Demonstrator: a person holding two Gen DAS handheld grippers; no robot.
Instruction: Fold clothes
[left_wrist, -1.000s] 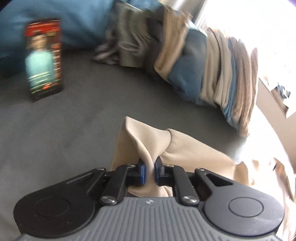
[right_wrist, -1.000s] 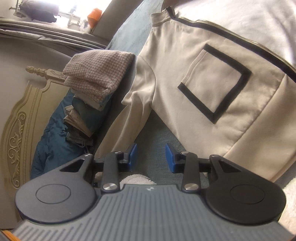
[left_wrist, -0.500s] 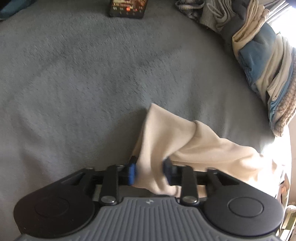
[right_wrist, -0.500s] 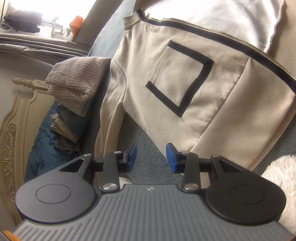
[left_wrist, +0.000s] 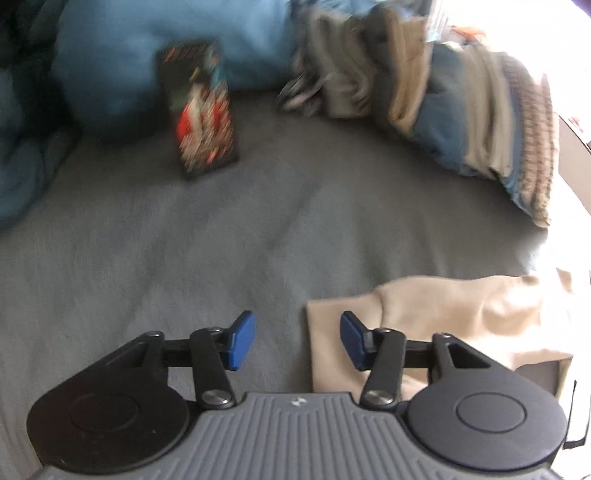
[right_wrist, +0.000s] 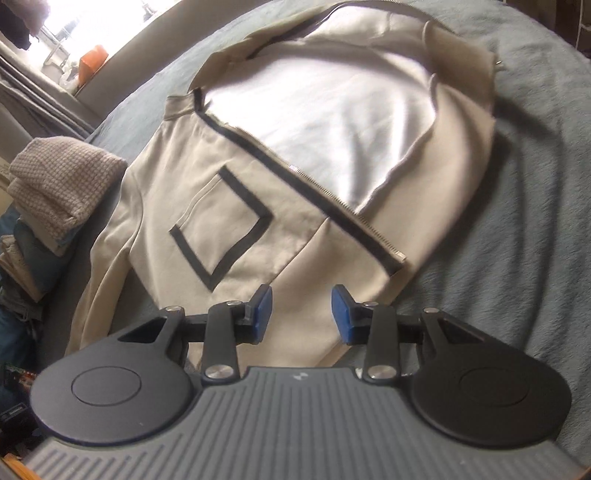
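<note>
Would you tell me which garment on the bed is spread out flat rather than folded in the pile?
The beige zip jacket with the black-outlined pocket lies spread open on the grey blanket; the others sit folded in the pile of clothes beside it.

box (left_wrist: 199, 110): print blurred | sleeve (left_wrist: 443, 325): cut off right | clothes pile (left_wrist: 461, 103): smeared

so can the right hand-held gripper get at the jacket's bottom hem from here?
Probably yes: the right hand-held gripper is open and empty, the jacket hem lies flat just below its fingertips, and nothing sits between.
</note>
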